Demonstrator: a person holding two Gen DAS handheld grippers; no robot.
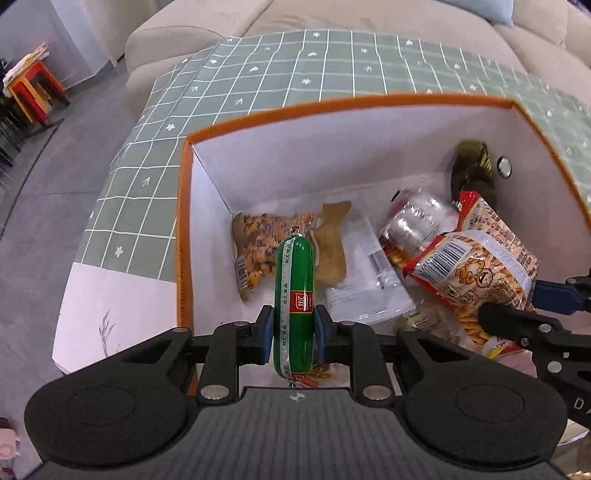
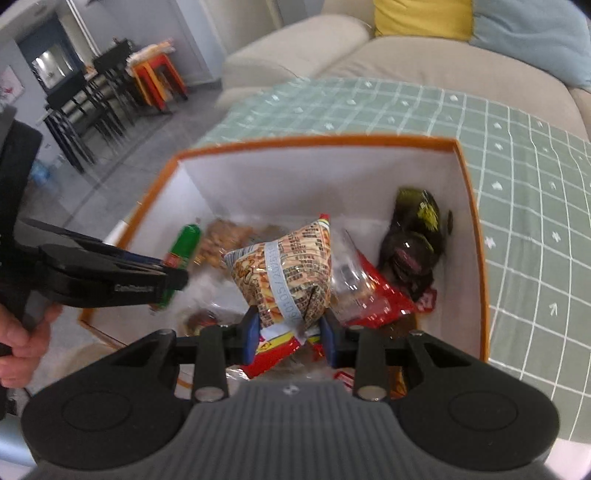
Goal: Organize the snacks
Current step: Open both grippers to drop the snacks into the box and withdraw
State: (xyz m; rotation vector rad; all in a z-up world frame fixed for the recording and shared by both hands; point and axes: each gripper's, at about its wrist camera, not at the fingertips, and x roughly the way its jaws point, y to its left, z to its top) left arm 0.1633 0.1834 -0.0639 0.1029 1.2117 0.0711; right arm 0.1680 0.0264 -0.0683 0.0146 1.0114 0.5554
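Left hand-held gripper is pinching one green sausage upright between its blue pads, just over the near rim of the orange-edged box. Right hand-held gripper is clamped on one puffy biscuit-stick bag, hanging inside the same box. Past the sausage, the white floor along the box's left wall is bare. Further in lie a peanut pack, a clear bag and, far right, a dark packet. Beyond the box's far rim, the green checked counter stretches open to a beige sofa.
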